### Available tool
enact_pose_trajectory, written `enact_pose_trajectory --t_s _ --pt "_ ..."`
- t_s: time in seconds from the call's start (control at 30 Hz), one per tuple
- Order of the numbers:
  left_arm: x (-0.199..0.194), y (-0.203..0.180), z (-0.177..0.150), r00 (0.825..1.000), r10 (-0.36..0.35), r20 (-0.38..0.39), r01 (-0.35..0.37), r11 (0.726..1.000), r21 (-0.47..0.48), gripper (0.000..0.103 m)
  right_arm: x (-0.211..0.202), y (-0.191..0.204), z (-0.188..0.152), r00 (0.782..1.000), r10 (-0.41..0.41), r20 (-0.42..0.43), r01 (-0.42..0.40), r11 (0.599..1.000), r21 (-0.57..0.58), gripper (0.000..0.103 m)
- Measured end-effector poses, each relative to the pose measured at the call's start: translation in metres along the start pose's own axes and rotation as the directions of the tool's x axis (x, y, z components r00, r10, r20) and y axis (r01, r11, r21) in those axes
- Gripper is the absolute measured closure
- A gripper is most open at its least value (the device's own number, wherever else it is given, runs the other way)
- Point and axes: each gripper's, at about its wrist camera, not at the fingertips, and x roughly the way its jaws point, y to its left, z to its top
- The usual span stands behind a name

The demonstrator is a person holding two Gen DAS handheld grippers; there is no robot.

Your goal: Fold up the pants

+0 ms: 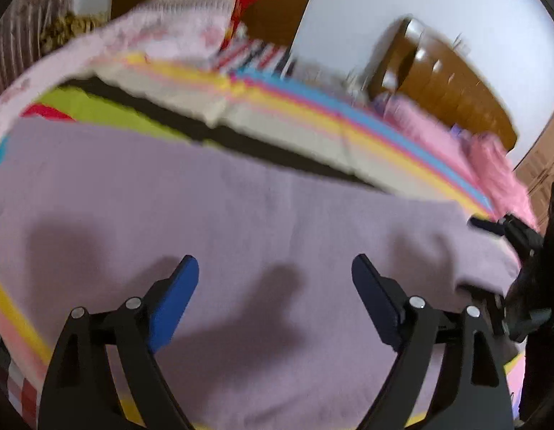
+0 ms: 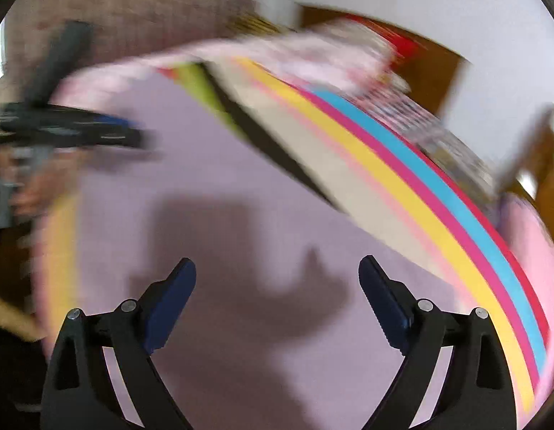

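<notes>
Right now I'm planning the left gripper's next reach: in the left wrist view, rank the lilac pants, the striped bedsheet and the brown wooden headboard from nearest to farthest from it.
1. lilac pants: spread directly under the open left gripper.
2. striped bedsheet: beyond the pants' far edge.
3. brown wooden headboard: farthest, upper right, against the wall.

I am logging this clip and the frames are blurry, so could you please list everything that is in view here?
pants: one, lilac, spread flat on the bed under both tongs.
bedsheet: one, striped cream, yellow, magenta and blue, beyond the pants.
pink floral bedding: one heap, pale pink, far end of the bed.
fluffy pink item: one, bright pink, right edge of the bed.
wooden headboard: one, brown, against the white wall.
left tongs: one, black with blue pads, open above the pants.
right tongs: one, black with blue pads, open above the pants.
</notes>
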Motion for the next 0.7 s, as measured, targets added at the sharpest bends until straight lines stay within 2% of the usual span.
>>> enact_pose_trajectory --t_s 0.03,0.07,0.1,0.13,0.17,0.2,0.23,0.3,0.37,0.43,0.5,0.53,0.6,0.63,0.67,0.7 --pt "0.01 -0.003 0.002 0.999 0.034 -0.006 -0.034 0.999 0.014 0.012 0.017 -0.013 -0.01 0.995 -0.071 -0.071 0.072 0.997 0.019 0.012" --pt "0.013 -0.006 0.002 0.999 0.038 0.006 -0.038 0.999 0.038 0.003 0.024 -0.026 -0.02 0.996 -0.047 -0.082 0.052 0.996 0.068 0.012" --pt "0.015 -0.01 0.001 0.999 0.04 0.001 -0.04 0.998 0.056 0.002 0.023 -0.04 -0.029 0.998 0.022 -0.053 -0.014 0.987 0.158 0.011" --pt "0.016 -0.012 0.0 0.998 0.057 -0.001 -0.056 0.996 0.075 0.002 0.025 -0.057 -0.039 0.994 0.094 -0.06 -0.076 0.966 0.247 0.011" --pt "0.014 -0.013 -0.002 0.998 0.059 -0.001 -0.058 0.995 0.084 0.002 0.019 -0.066 -0.043 0.996 0.076 -0.049 -0.06 0.959 0.277 0.011" --pt "0.013 -0.012 -0.001 0.999 0.045 0.003 -0.045 0.996 0.078 0.002 0.019 -0.075 -0.05 0.996 -0.005 -0.092 0.031 0.959 0.281 0.011" --pt "0.007 -0.008 0.003 1.0 0.009 0.026 -0.011 0.998 0.058 0.002 0.016 -0.08 -0.057 0.995 -0.019 -0.093 0.045 0.957 0.287 0.011" --pt "0.0 -0.001 0.015 0.997 -0.004 0.077 0.001 1.0 0.029 0.002 0.006 -0.094 -0.068 0.998 -0.006 -0.066 0.029 0.936 0.35 0.011" --pt "-0.003 0.006 0.027 0.995 0.035 0.095 -0.036 0.999 0.004 0.002 -0.002 -0.107 -0.082 0.999 -0.012 -0.053 0.032 0.917 0.398 0.011" --pt "0.013 0.021 0.033 0.995 0.087 0.037 -0.087 0.996 -0.025 0.002 -0.001 -0.117 -0.093 0.997 -0.007 -0.073 0.038 0.905 0.424 0.011" --pt "0.032 0.034 0.034 0.991 0.127 -0.031 -0.129 0.989 -0.07 0.003 -0.011 -0.128 -0.093 0.999 0.011 -0.046 0.012 0.884 0.467 0.011" --pt "0.028 0.03 0.034 0.99 0.138 -0.013 -0.138 0.988 -0.065 0.003 -0.021 -0.135 -0.096 0.999 -0.012 -0.038 0.029 0.873 0.486 0.011" --pt "0.011 0.007 0.032 0.979 0.205 0.014 -0.204 0.978 -0.04 0.003 -0.047 -0.145 -0.108 0.996 -0.088 -0.02 0.086 0.858 0.506 0.011" --pt "0.001 -0.009 0.03 0.979 0.2 0.047 -0.2 0.98 -0.021 0.003 -0.066 -0.151 -0.121 0.993 -0.118 -0.002 0.101 0.844 0.526 0.011" --pt "-0.008 -0.029 0.028 0.984 0.158 0.084 -0.159 0.987 0.003 0.002 -0.083 -0.155 -0.135 0.989 -0.151 0.01 0.121 0.828 0.548 0.011" --pt "-0.018 -0.06 0.024 0.991 0.069 0.115 -0.074 0.996 0.042 0.002 -0.093 -0.157 -0.146 0.984 -0.176 0.012 0.139 0.816 0.562 0.011"
